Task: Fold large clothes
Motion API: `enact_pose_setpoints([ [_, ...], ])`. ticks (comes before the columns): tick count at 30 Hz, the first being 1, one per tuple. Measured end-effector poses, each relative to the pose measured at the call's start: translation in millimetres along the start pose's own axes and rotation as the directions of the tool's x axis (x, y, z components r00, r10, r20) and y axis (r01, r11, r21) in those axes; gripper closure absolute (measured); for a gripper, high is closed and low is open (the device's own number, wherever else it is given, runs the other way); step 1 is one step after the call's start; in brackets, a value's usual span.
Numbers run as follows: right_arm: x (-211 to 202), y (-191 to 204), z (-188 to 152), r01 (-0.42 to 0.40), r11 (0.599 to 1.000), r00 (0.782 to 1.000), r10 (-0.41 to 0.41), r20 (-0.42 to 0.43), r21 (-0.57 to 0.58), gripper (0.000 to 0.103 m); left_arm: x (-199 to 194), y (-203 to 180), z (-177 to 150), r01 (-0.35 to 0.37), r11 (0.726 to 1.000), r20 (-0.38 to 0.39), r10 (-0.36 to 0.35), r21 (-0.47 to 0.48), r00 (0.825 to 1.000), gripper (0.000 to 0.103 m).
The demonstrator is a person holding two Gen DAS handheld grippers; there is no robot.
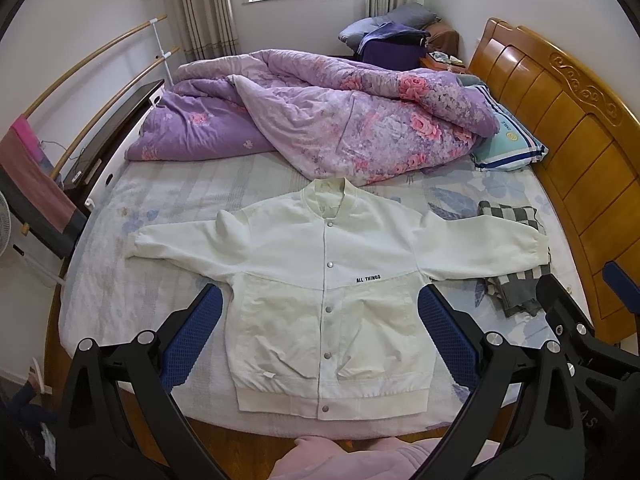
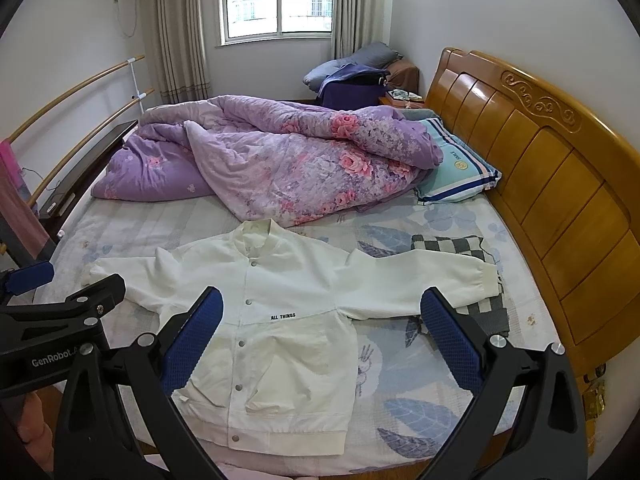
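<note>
The white jacket (image 1: 328, 300) lies flat on the bed (image 1: 160, 184), centre frame, beyond both empty, wide-apart claws: left claw (image 1: 320, 312), right claw (image 2: 322, 316).

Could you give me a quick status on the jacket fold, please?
Left gripper open, right gripper open, both empty. White jacket flat, unfolded. Checkered cloth under its sleeve.

The jacket (image 1: 328, 280) lies flat at the frame's centre on the bed (image 1: 168, 200), sleeves out left and right; behind it the quilt (image 1: 320, 120) is heaped; the pillow (image 1: 508, 140) sits right, against the headboard (image 1: 560, 120); a checked cloth (image 1: 512, 216) lies under the right sleeve.
</note>
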State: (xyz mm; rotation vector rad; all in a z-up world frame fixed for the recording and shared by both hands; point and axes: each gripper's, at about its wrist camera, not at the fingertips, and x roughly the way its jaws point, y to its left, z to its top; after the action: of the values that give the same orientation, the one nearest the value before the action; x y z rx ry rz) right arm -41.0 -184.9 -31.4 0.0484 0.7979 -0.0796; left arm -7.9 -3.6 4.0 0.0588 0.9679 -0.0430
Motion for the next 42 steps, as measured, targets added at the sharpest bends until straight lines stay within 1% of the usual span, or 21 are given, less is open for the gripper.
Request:
enact_pose_setpoints([
  [3,4,1,0,-0.024,1.000,1.000,0.023,-0.017,-0.012,0.007,1,-1,-5,-0.023,1.000,-0.008,0.023,-0.013,1.000,0.005],
  [7,10,-1,-2,-0.078,0.996,0.996,0.076,-0.042,-0.039,0.007,6,3,-11,-0.042,0.998,-0.049,0.039,-0.047,0.998,0.005],
  [9,11,1,-3,-0.115,0.992,0.992,0.112,-0.048,-0.054,0.007,8,7,-16,-0.053,0.996,-0.067,0.048,-0.074,0.997,0.005],
  [11,13,2,-5,-0.153,0.986,0.987,0.150,-0.056,-0.061,0.007,7,12,-22,-0.061,0.993,-0.064,0.055,-0.104,0.996,0.005],
  [15,19,13,-8,-0.184,0.977,0.982,0.178,-0.066,-0.111,0.007,7,23,-35,-0.089,0.982,-0.087,0.075,-0.168,0.993,0.005],
  [17,21,19,-10,-0.213,0.967,0.976,0.205,-0.075,-0.137,0.007,6,30,-43,-0.109,0.975,-0.091,0.093,-0.195,0.992,0.005],
  [18,24,20,-12,-0.239,0.961,0.969,0.228,-0.092,-0.138,0.007,6,34,-46,-0.118,0.971,-0.093,0.100,-0.209,0.991,0.005],
  [21,34,25,-14,-0.336,0.936,0.936,0.319,-0.150,-0.102,0.007,5,47,-56,-0.121,0.957,-0.105,0.096,-0.264,0.990,0.005],
  [22,36,27,-14,-0.356,0.929,0.927,0.339,-0.159,-0.099,0.007,5,53,-59,-0.121,0.951,-0.111,0.093,-0.286,0.989,0.005],
  [25,40,41,-14,-0.388,0.914,0.914,0.364,-0.180,-0.122,0.007,5,67,-67,-0.139,0.936,-0.135,0.100,-0.323,0.986,0.005],
  [28,45,62,-13,-0.459,0.875,0.880,0.425,-0.213,-0.151,0.007,8,84,-71,-0.145,0.924,-0.161,0.092,-0.354,0.983,0.005],
  [31,51,86,-12,-0.480,0.857,0.869,0.436,-0.236,-0.186,0.007,16,106,-76,-0.161,0.911,-0.184,0.097,-0.378,0.978,0.005],
  [33,55,103,-12,-0.503,0.842,0.855,0.452,-0.254,-0.194,0.007,18,118,-78,-0.168,0.908,-0.174,0.107,-0.384,0.979,0.005],
  [35,63,119,-11,-0.516,0.836,0.845,0.460,-0.274,-0.188,0.007,24,134,-79,-0.177,0.904,-0.173,0.118,-0.388,0.978,0.005],
  [36,70,126,-11,-0.529,0.832,0.834,0.471,-0.288,-0.169,0.007,27,143,-79,-0.176,0.901,-0.173,0.115,-0.395,0.978,0.005],
  [37,76,135,-10,-0.545,0.828,0.817,0.490,-0.303,-0.133,0.007,31,154,-78,-0.165,0.899,-0.169,0.104,-0.405,0.980,0.005],
  [39,83,148,-7,-0.558,0.826,0.801,0.509,-0.315,-0.085,0.007,36,175,-77,-0.131,0.900,-0.146,0.077,-0.415,0.986,0.005],
  [40,86,158,-6,-0.555,0.829,0.799,0.508,-0.322,-0.071,0.007,41,186,-75,-0.122,0.902,-0.141,0.069,-0.414,0.988,0.005],
  [42,94,183,-3,-0.539,0.841,0.804,0.493,-0.332,-0.055,0.007,52,208,-71,-0.111,0.905,-0.140,0.057,-0.410,0.988,0.005],
])
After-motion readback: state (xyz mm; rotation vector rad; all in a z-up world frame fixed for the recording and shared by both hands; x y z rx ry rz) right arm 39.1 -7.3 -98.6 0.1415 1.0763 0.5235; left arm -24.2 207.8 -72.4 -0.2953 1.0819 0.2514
